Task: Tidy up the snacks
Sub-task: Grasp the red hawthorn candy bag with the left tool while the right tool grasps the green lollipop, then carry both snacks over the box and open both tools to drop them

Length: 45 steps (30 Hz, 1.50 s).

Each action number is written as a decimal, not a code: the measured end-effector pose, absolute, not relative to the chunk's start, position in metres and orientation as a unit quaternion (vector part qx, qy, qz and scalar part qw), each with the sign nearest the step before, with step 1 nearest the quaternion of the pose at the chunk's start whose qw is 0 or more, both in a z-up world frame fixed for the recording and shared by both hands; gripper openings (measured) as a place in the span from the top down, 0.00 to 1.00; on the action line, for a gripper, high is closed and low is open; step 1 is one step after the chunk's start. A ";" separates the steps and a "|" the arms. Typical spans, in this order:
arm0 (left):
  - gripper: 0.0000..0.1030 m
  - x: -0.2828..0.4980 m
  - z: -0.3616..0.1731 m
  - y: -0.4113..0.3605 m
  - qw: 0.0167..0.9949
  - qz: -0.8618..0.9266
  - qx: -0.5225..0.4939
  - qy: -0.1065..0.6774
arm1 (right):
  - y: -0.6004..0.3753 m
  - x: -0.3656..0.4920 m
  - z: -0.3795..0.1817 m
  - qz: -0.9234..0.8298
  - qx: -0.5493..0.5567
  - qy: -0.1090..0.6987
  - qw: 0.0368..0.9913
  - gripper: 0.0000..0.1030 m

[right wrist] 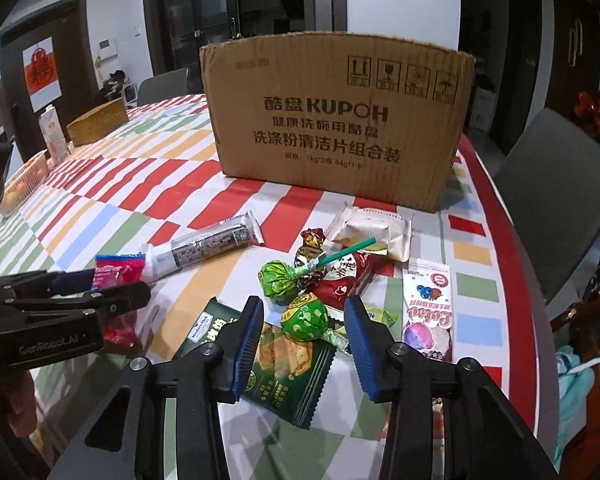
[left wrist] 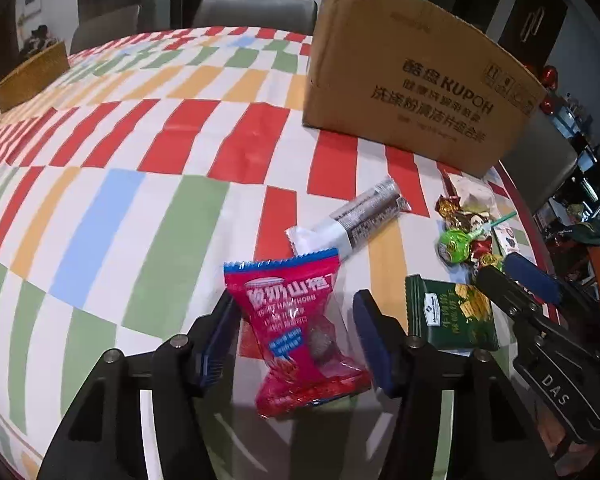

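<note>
Straddling the red hawthorn packet (left wrist: 300,332), the left gripper (left wrist: 296,340) stood jaws apart, pads not yet pressing, poised for a pinch! Over by the table's right edge, the right gripper (right wrist: 302,344) bracketed a green lollipop (right wrist: 304,318) on the dark green cracker pack (right wrist: 284,364), also unclamped. Behind waited the cardboard box (right wrist: 336,120), probably the destination. Underneath ran a striped tablecloth (left wrist: 140,160); grey chairs and dark doors ringed the room.
</note>
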<state>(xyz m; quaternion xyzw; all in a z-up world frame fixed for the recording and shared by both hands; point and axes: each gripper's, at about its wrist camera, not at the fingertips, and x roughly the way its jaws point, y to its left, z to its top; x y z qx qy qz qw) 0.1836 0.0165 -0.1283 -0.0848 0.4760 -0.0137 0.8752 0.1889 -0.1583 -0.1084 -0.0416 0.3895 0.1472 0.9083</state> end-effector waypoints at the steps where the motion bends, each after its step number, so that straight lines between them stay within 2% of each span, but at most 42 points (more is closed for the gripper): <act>1: 0.49 0.183 -0.128 0.015 0.875 -0.013 -0.079 0.477 | -0.158 0.190 -0.110 0.150 -0.038 0.393 0.906 0.60; 4: 0.58 0.183 -0.128 0.015 0.875 -0.015 -0.079 0.478 | -0.158 0.193 -0.115 0.154 -0.035 0.402 0.902 0.63; 8: 0.64 0.181 -0.127 0.012 0.874 -0.024 -0.075 0.479 | -0.158 0.197 -0.121 0.158 -0.026 0.415 0.896 0.73; 11: 0.67 0.178 -0.125 0.010 0.876 -0.028 -0.070 0.476 | -0.157 0.197 -0.120 0.159 -0.027 0.414 0.896 0.73; 25: 0.68 0.164 -0.085 0.004 0.896 -0.045 -0.067 0.436 | -0.157 0.179 -0.088 0.174 -0.021 0.380 0.908 0.74; 45: 0.69 0.185 0.014 -0.019 0.932 -0.088 -0.050 0.348 | -0.175 0.185 0.009 0.180 -0.004 0.303 0.936 0.74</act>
